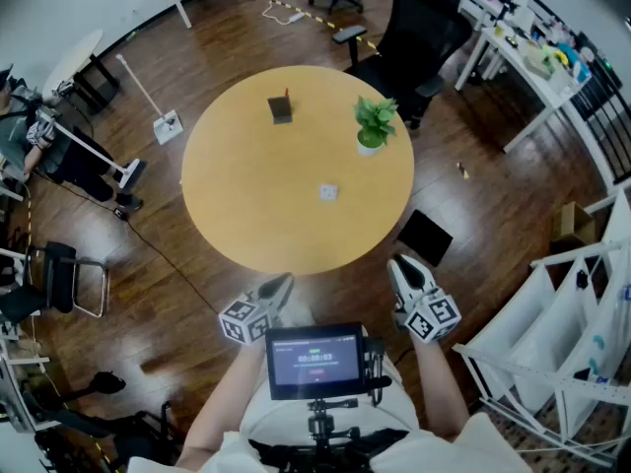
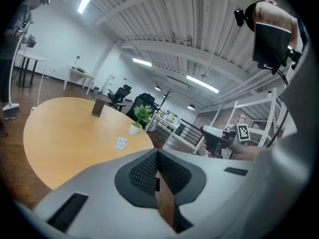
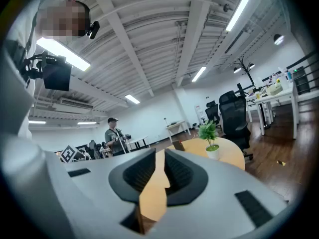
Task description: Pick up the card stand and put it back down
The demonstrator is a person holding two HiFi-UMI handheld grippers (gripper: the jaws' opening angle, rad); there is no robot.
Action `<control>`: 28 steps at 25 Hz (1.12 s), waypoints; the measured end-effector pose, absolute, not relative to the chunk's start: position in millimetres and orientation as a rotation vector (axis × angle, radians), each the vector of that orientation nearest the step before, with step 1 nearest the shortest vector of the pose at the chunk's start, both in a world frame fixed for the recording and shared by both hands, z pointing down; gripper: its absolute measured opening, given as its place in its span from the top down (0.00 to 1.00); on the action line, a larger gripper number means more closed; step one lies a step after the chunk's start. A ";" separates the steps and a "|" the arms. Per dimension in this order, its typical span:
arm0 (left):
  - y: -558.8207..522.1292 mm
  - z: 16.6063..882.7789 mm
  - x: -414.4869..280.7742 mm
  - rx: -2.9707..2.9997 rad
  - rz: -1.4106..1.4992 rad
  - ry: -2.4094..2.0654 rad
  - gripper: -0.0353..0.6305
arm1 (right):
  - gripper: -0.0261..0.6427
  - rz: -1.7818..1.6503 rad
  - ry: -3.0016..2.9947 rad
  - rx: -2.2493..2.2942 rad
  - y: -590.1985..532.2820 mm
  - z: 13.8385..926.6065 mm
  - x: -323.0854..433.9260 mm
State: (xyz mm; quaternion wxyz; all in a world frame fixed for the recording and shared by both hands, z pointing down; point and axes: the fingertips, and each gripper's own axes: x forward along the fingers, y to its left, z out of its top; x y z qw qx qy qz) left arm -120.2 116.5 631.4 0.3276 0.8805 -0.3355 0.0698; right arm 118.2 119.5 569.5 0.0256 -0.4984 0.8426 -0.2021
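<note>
card stand [image 1: 280, 108], well beyond right gripper [image 1: 402, 269]

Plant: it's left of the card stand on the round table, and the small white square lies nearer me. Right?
No. The head view shows the plant right of the card stand, not left. Both stand on the round table, and the small white square lies nearer you.

Lighting: bright, even, from ceiling strip lights [image 3: 244, 9] above the right gripper [image 3: 160, 156]. Glare: pale sheen on floor [image 1: 212, 299] beside the left gripper [image 1: 281, 282]. Gripper views: heavy fisheye bending, dark vignetted corners, nearest jaw surfaces soft. Shadows: faint.
</note>
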 end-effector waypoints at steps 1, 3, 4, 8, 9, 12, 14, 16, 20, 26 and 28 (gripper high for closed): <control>113.2 632.5 -125.0 2.308 0.185 -0.871 0.95 | 0.87 -0.630 2.595 -1.553 115.8 571.5 114.5; 106.4 634.3 -135.1 2.314 0.189 -0.858 0.95 | 0.87 -0.634 2.577 -1.576 108.8 574.9 106.9; 102.6 634.7 -140.2 2.318 0.190 -0.851 0.95 | 0.87 -0.634 2.570 -1.584 105.6 575.8 103.0; 84.7 634.2 -154.1 2.336 0.191 -0.823 0.95 | 0.87 -0.628 2.557 -1.609 94.8 574.1 88.1; 80.5 633.7 -156.3 2.340 0.190 -0.813 0.95 | 0.87 -0.622 2.557 -1.619 92.6 574.0 84.9; 67.6 633.3 -164.6 2.355 0.194 -0.789 0.95 | 0.87 -0.592 2.562 -1.648 85.6 575.5 74.8; 58.0 635.0 -169.5 2.367 0.196 -0.773 0.95 | 0.87 -0.580 2.571 -1.666 81.8 577.7 68.8; 49.9 636.3 -172.4 2.376 0.196 -0.757 0.95 | 0.87 -0.580 2.575 -1.682 79.0 580.0 65.4; 33.4 632.9 -175.9 2.385 0.201 -0.743 0.95 | 0.87 -0.579 2.561 -1.712 71.5 577.8 65.1; 16.0 627.4 -177.7 2.391 0.187 -0.730 0.95 | 0.87 -0.583 2.582 -1.725 65.1 572.8 65.6; 15.0 626.4 -178.7 2.389 0.185 -0.728 0.95 | 0.87 -0.582 2.583 -1.730 64.3 571.4 66.8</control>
